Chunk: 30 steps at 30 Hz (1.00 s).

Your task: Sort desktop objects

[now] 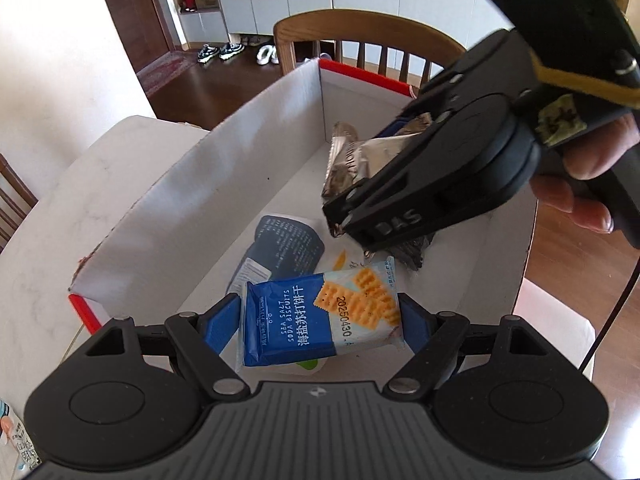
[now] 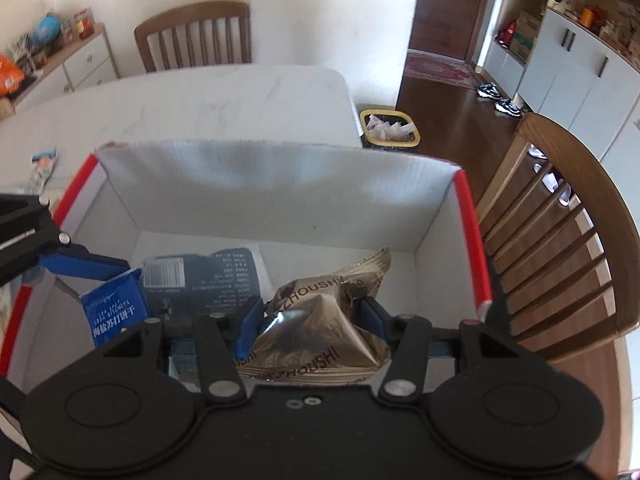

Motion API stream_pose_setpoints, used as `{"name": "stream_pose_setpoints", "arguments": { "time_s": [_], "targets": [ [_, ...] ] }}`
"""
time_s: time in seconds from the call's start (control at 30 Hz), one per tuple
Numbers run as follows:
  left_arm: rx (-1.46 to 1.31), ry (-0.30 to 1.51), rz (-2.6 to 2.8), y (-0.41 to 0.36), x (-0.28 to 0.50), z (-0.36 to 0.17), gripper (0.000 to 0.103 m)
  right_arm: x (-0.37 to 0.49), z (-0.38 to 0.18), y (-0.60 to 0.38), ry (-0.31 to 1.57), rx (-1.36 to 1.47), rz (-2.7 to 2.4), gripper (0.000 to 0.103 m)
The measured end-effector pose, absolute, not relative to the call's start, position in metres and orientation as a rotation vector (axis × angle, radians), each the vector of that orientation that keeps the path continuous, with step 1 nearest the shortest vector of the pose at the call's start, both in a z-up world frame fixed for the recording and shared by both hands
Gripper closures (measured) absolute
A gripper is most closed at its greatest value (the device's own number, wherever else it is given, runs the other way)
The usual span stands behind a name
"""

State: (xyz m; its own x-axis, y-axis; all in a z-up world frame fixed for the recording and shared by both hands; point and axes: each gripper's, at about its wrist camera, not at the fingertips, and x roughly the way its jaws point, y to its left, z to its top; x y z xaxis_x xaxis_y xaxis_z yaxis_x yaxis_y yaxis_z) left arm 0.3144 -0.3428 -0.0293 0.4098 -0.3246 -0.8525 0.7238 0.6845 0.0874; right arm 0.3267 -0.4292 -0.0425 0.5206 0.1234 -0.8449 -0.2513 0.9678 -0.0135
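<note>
My left gripper [image 1: 320,316] is shut on a blue soda biscuit packet [image 1: 320,316] and holds it over the open white box [image 1: 192,184] with red edges. My right gripper [image 2: 312,316] is shut on a gold-brown snack packet [image 2: 320,320] above the box floor; the same packet [image 1: 360,156] and gripper [image 1: 352,224] show in the left wrist view. A dark blue packet [image 1: 280,248] lies flat on the box floor, also seen in the right wrist view [image 2: 224,272]. The biscuit packet [image 2: 116,308] and a left fingertip [image 2: 80,264] appear at the left of the right wrist view.
The box sits on a white marble table [image 2: 240,96]. Another small packet [image 2: 42,168] lies on the table left of the box. Wooden chairs [image 2: 560,240] stand close at the table's sides, and a bin [image 2: 390,128] stands on the floor beyond.
</note>
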Motion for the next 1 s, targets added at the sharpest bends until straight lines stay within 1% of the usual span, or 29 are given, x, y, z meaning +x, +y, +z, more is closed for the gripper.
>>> {"name": "stream_pose_setpoints", "arguments": {
  "time_s": [0.27, 1.0],
  "targets": [
    [0.529, 0.954, -0.686, -0.350, 0.323, -0.033, 0.021, 0.333, -0.060, -0.421, 1.041, -0.198, 0.241, 0.050],
    [0.571, 1.051, -0.661, -0.362, 0.334, -0.056, 0.020, 0.346, -0.064, -0.416, 1.059, -0.195, 0.250, 0.049]
  ]
}}
